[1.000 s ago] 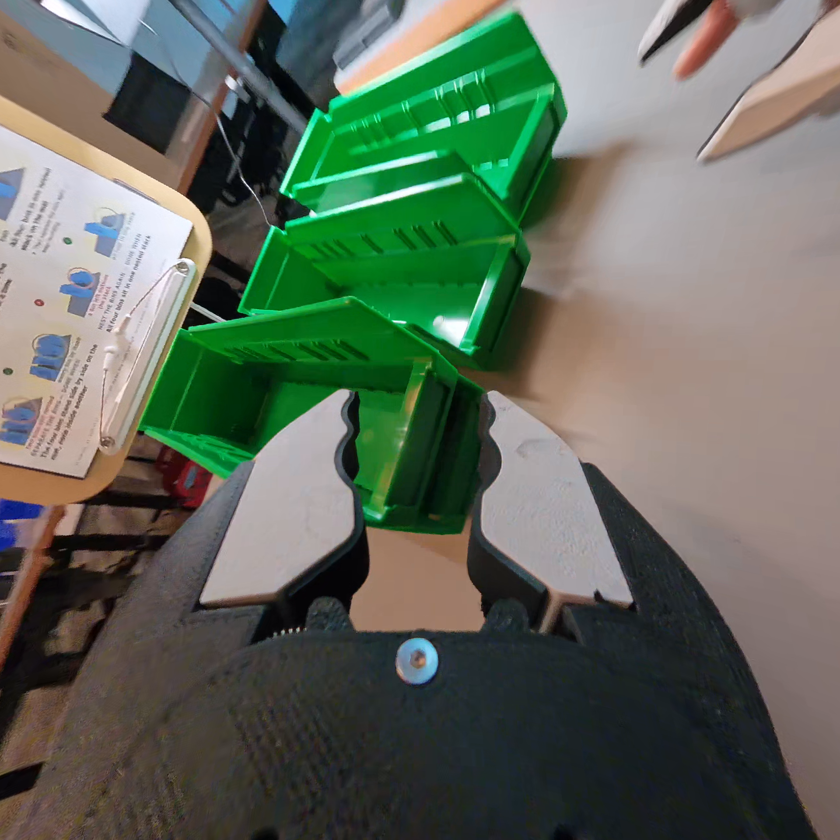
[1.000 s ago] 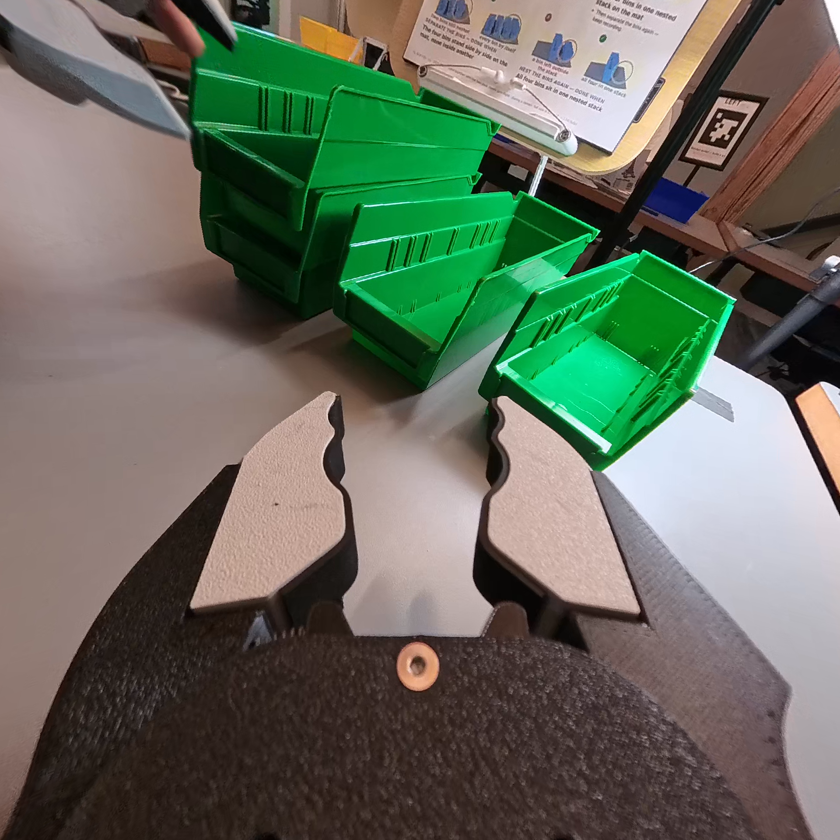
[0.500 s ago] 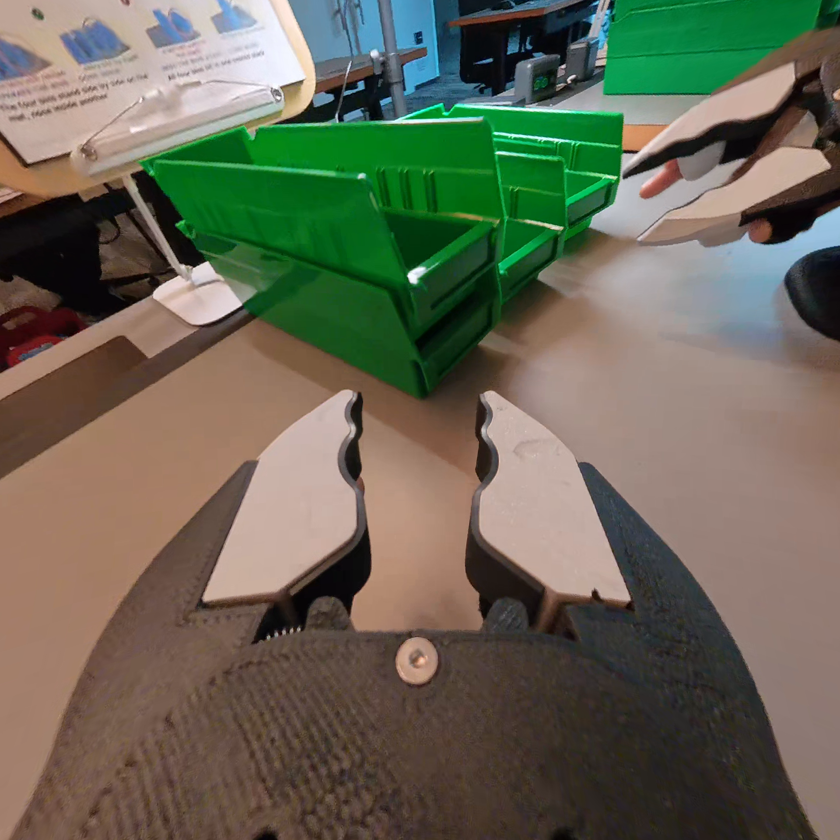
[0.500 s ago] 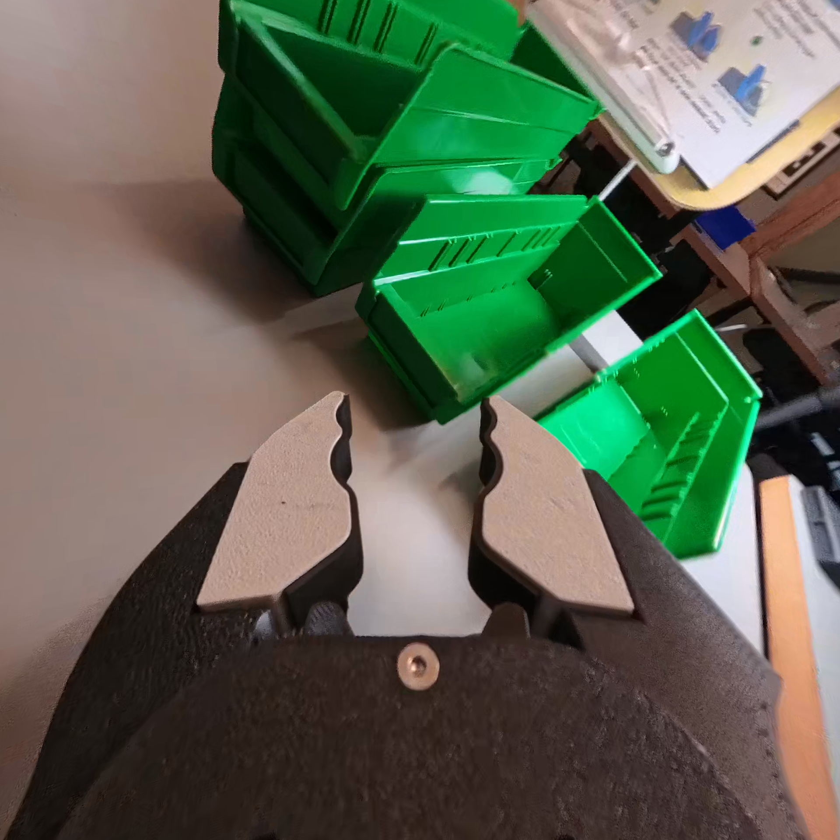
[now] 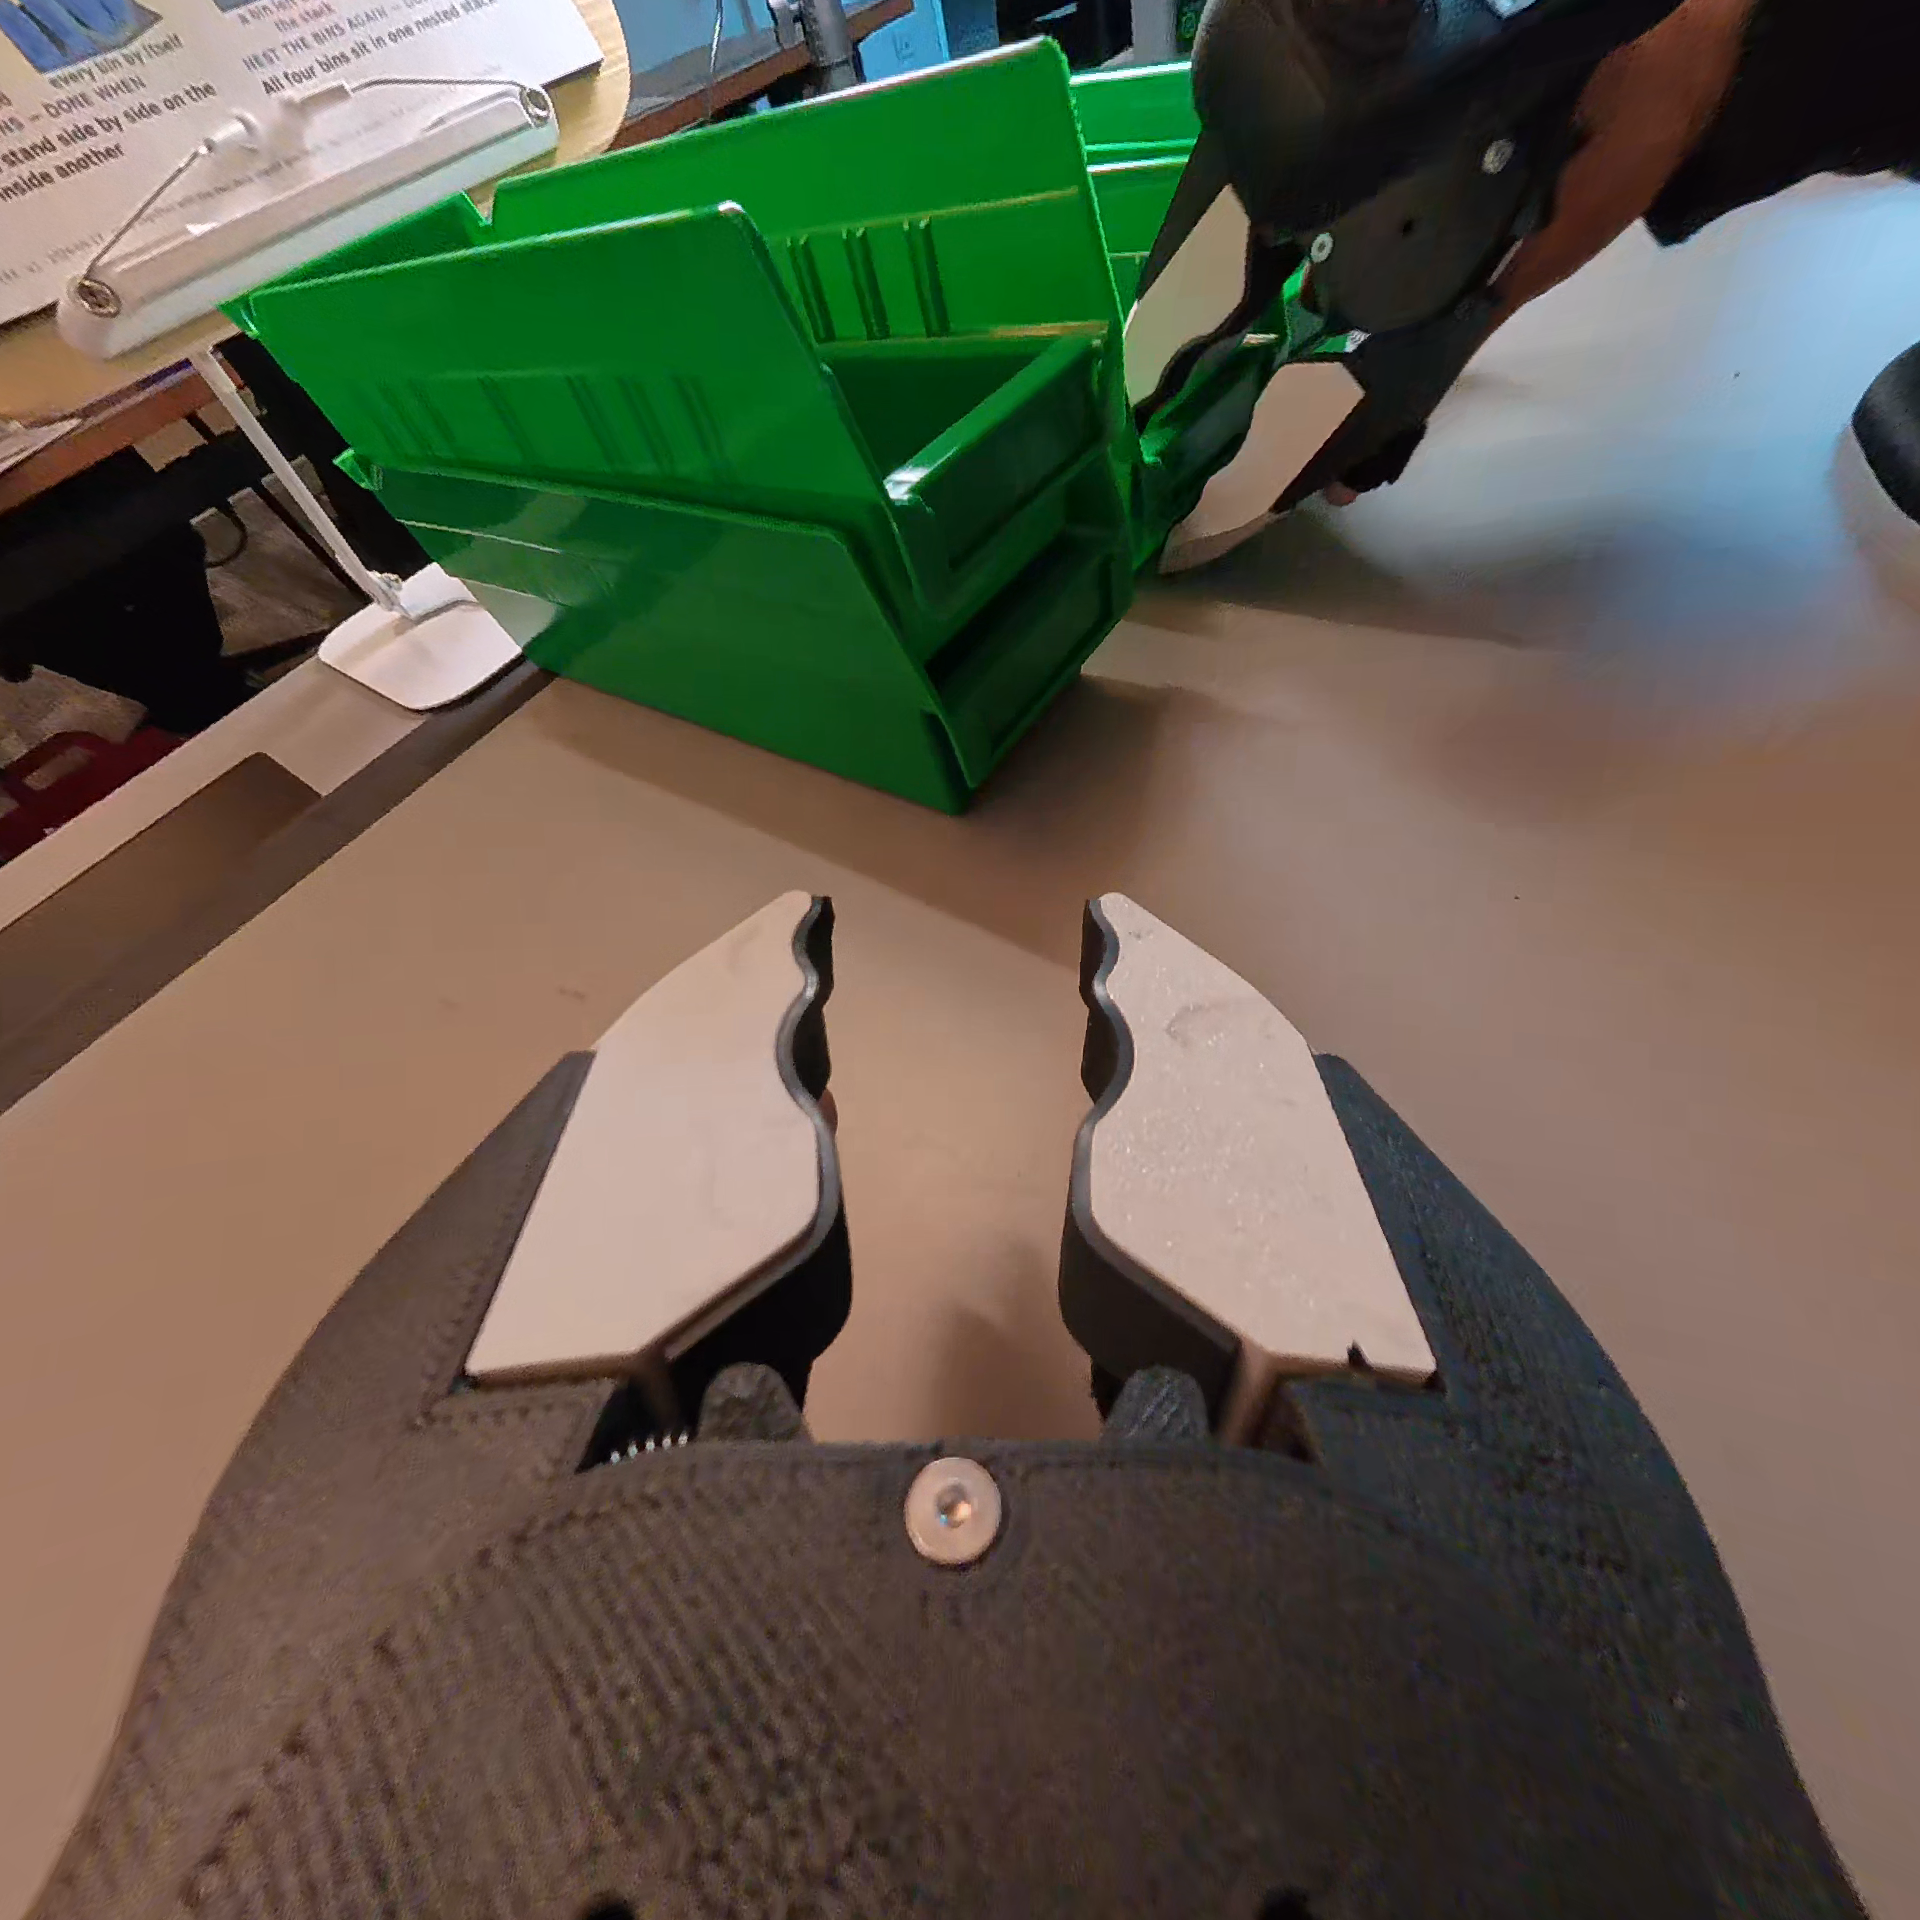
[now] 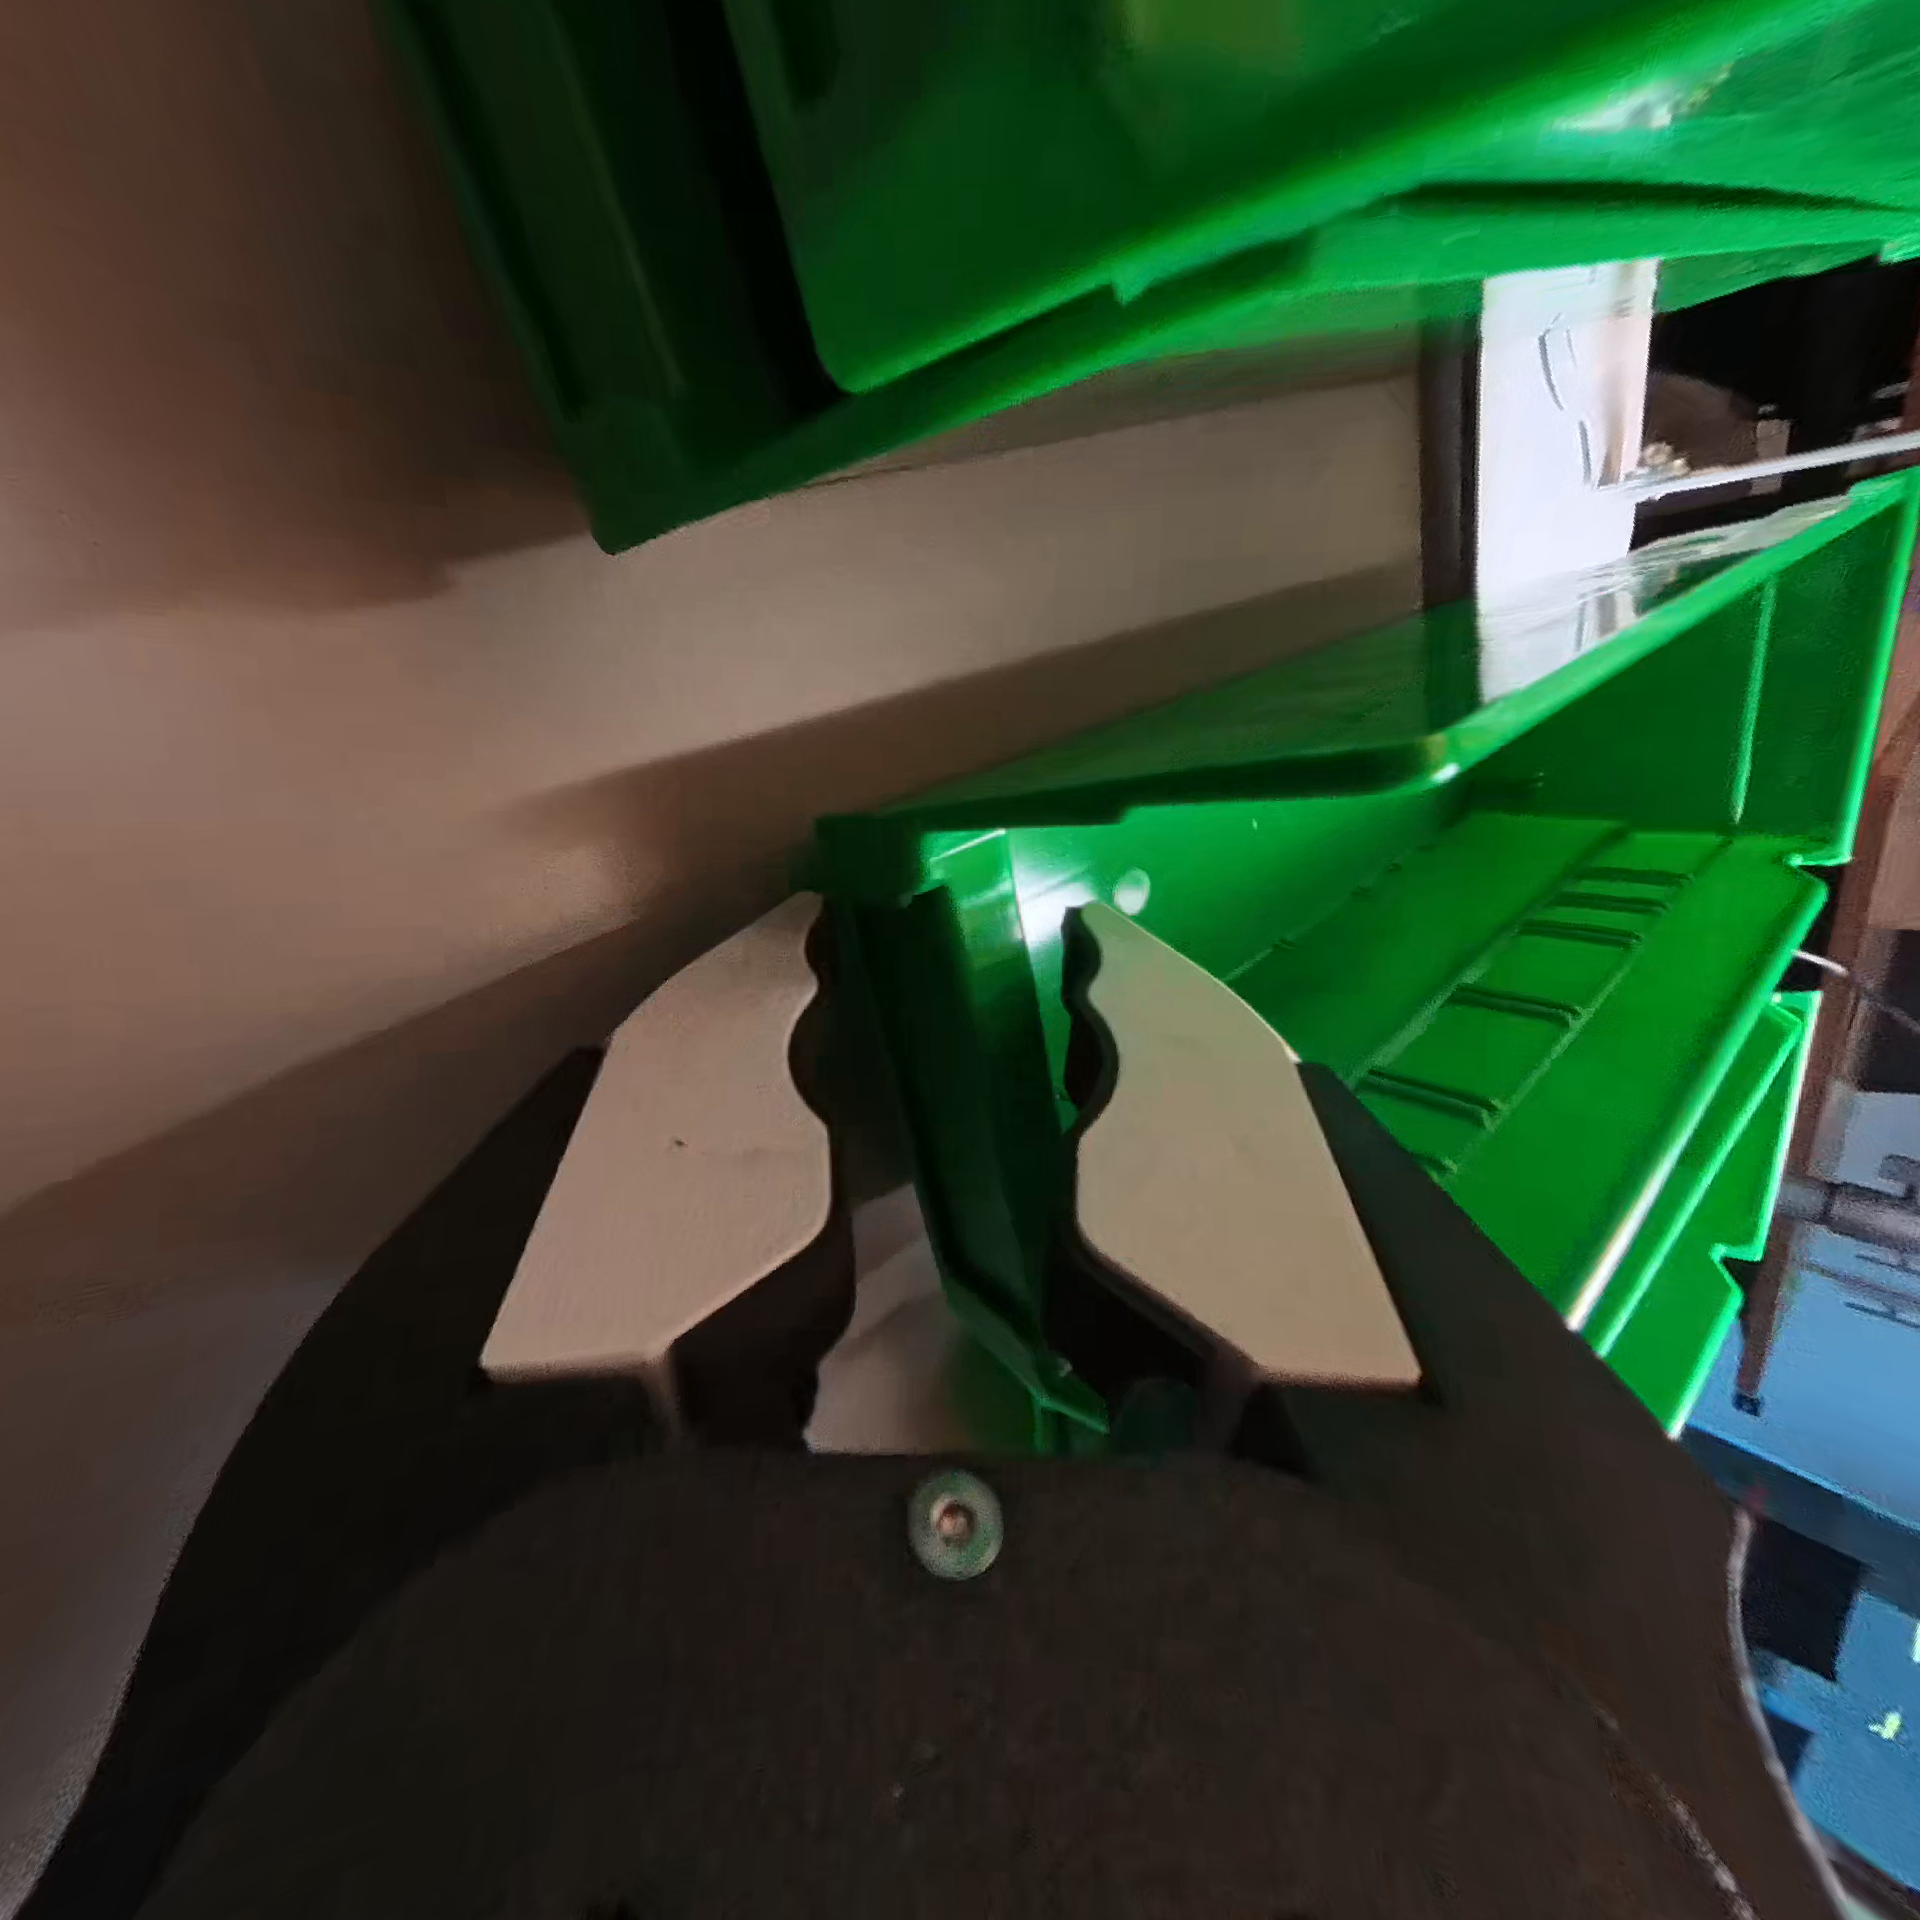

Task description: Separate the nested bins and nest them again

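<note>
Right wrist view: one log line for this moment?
phase: re-nesting | right gripper: open, straddling front lip of single bin | left gripper: open, empty | nested stack: on table

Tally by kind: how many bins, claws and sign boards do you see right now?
Bins: 4
Claws: 2 (left claw, right claw)
Sign board: 1
Total: 7

Blurred by motion across the top of the right wrist view: the stacked green plastic bins (image 6: 1143, 208). Hidden in the left wrist view behind that stack and the far black gripper (image 5: 1236, 416): most of another green bin (image 5: 1205, 436). Cut off at the upper left edge: the white instruction sheet on a clipboard (image 5: 208, 94).
</note>
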Motion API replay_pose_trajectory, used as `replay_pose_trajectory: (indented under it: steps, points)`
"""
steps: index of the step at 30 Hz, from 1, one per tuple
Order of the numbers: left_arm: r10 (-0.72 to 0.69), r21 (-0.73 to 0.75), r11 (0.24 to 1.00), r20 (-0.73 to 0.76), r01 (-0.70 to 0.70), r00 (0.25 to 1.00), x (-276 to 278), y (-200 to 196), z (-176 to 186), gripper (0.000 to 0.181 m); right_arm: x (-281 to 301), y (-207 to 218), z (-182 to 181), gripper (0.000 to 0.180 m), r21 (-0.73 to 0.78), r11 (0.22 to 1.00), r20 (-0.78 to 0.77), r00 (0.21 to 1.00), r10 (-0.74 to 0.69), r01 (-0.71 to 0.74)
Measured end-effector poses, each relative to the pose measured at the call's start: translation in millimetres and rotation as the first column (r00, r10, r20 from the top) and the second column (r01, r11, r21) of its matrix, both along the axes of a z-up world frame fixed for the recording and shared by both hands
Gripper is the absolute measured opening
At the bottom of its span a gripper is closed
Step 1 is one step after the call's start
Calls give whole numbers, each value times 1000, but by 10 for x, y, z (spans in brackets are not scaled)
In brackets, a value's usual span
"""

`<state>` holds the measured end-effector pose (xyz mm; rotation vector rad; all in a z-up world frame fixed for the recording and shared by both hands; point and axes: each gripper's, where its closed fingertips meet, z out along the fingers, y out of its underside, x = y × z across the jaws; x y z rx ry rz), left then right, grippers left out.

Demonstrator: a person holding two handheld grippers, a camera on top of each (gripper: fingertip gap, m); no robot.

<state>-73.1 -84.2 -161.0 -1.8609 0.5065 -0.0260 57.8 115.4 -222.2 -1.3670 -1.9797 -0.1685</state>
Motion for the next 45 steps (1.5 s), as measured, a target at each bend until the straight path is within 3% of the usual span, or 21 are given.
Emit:
replay_pose_trajectory:
  steps: [3, 7, 15, 20, 23, 32, 45]
  points:
    - [-6, 11, 1000, -8, 6, 1000, 16, -18, 28, 46, 32, -6, 4, 30, 60, 996, 67, 996, 62, -66]
    - [-21, -6, 1000, 13, 21, 1000, 41, -50, 12, 45, 62, -191, 166, 28, 55, 995, 22, 997, 76, -77]
    - [-23, -23, 999, 52, 24, 998, 56, -38, -7, 44, 111, -339, 996, 28, 137, 987, -37, 995, 93, -87]
    - [-13, 4, 1000, 81, 12, 997, 51, -39, 64, 47, -173, -383, 1654, 28, 239, 961, -43, 987, 156, -141]
    - [1, 19, 1000, 105, -3, 994, 20, -41, 108, 47, -436, -437, 1866, 27, 271, 947, -27, 982, 184, -171]
    - [13, 40, 999, 117, -18, 993, -30, -61, 158, 46, -1051, -589, 1549, 28, 221, 942, 44, 967, 251, -254]
    - [15, 35, 999, 114, -19, 993, -45, -61, 147, 46, -1048, -709, 1240, 28, 143, 942, 96, 952, 292, -304]
